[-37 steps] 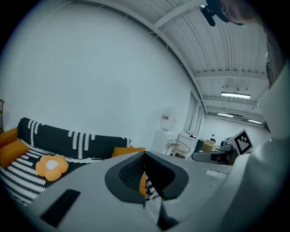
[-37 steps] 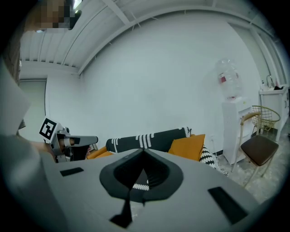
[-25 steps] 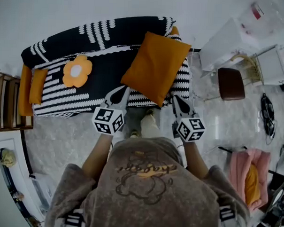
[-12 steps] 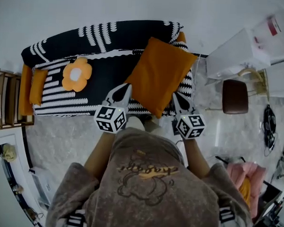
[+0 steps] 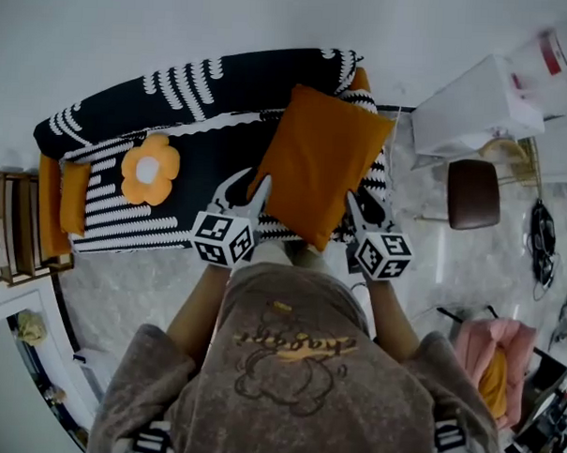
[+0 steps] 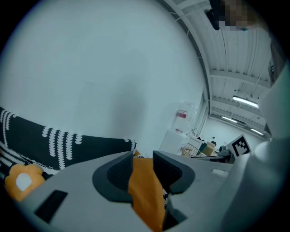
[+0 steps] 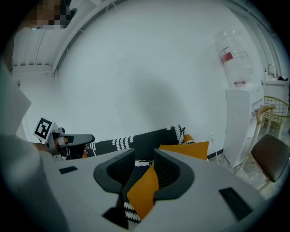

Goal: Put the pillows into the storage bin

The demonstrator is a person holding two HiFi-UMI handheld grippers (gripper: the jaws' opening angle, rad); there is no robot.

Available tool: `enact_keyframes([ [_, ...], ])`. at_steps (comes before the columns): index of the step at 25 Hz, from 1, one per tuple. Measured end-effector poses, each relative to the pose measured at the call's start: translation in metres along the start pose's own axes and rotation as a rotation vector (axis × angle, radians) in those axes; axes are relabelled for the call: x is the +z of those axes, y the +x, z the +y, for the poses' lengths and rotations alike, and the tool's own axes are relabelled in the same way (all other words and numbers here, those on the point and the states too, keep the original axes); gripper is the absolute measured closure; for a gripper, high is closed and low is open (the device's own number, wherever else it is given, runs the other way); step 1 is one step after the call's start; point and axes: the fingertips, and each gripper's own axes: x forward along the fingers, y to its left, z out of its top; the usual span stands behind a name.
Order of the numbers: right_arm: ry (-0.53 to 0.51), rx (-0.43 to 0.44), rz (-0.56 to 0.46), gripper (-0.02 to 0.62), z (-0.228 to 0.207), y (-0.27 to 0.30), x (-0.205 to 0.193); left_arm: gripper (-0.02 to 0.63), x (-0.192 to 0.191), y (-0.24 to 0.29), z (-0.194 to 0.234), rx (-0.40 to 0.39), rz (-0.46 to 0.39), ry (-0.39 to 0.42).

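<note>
Status, left to right. Orange bolster [image 5: 75,198] lies at 9 o'clock on the sofa [image 5: 206,77] and a flower cushion [image 5: 148,169] sits just beside it at 10. Neither gripper is on them.

Left gripper [image 5: 246,186] is at the near-left corner of the big orange pillow [image 5: 324,162], roughly the pillow's 7 o'clock. Its jaws have just been opening and stand slightly apart. Orange fabric sits in the gap, but we read no clamp yet.

The pillow lies tilted on the sofa's right end, at 12 to 1 o'clock in the head view.

Right gripper [image 5: 361,204] is at the pillow's 5 o'clock. Its jaws have also just been opening and are slightly apart, with an orange corner plus a strip of the striped cover [image 5: 124,225] between them, not pinched.

We judge the pillow light, soft and squashy, grippy cloth, nothing fragile. Held by one corner it would sag and fold, so we'd bite both opposite edges, deep enough to catch filling and not just the seam. We'd also keep the right jaws off the cover.

Pink container [image 5: 471,337] at 4 o'clock holds something orange and is probably the bin.
</note>
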Motion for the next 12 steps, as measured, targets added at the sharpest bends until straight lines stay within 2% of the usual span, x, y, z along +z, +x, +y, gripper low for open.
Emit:
enact_keyframes([
  [3, 0.041, -0.014, 0.025, 0.406, -0.017, 0.024, -0.009, 0.356, -0.006, 0.031, 0.015, -0.037, 0.046, -0.011],
  [5, 0.077, -0.026, 0.057, 0.296, -0.032, 0.043, -0.024, 0.288, -0.021, 0.057, 0.027, -0.06, 0.097, -0.025],
  [8, 0.122, -0.052, 0.114, 0.188, -0.059, 0.074, -0.056, 0.247, -0.056, 0.098, 0.052, -0.074, 0.189, -0.048],
  [12, 0.156, -0.108, 0.191, 0.132, -0.098, 0.113, -0.104, 0.221, -0.107, 0.148, 0.089, -0.08, 0.282, -0.078],
])
